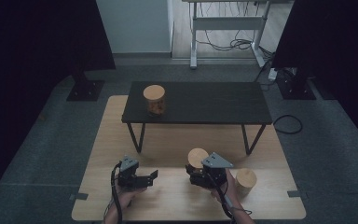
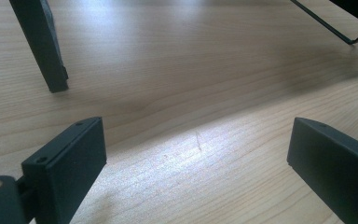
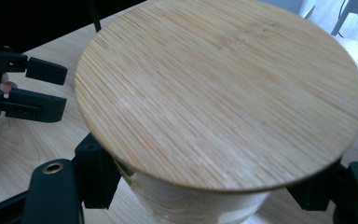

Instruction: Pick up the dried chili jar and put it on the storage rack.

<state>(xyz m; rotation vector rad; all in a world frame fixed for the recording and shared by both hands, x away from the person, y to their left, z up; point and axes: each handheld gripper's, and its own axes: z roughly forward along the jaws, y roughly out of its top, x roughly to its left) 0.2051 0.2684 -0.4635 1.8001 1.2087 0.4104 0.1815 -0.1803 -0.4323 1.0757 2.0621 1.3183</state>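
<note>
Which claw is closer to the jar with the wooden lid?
Right. The right claw is shut on the jar just under its lid. The left claw is open, apart from it across the table.

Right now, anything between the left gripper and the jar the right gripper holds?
Nothing visible. The left gripper stands open over bare wooden table; the lidded jar, clamped in the right gripper, sits across an open stretch of tabletop.

right gripper (image 1: 196, 173): fingers around wooden-lidded jar (image 1: 197, 157) | left gripper (image 1: 150, 177): fingers apart, empty | table (image 1: 168, 196)

Lab or studio, black curtains (image 1: 37, 37), cabled desk frame (image 1: 228, 28), grey carpet (image 1: 335, 154)
</note>
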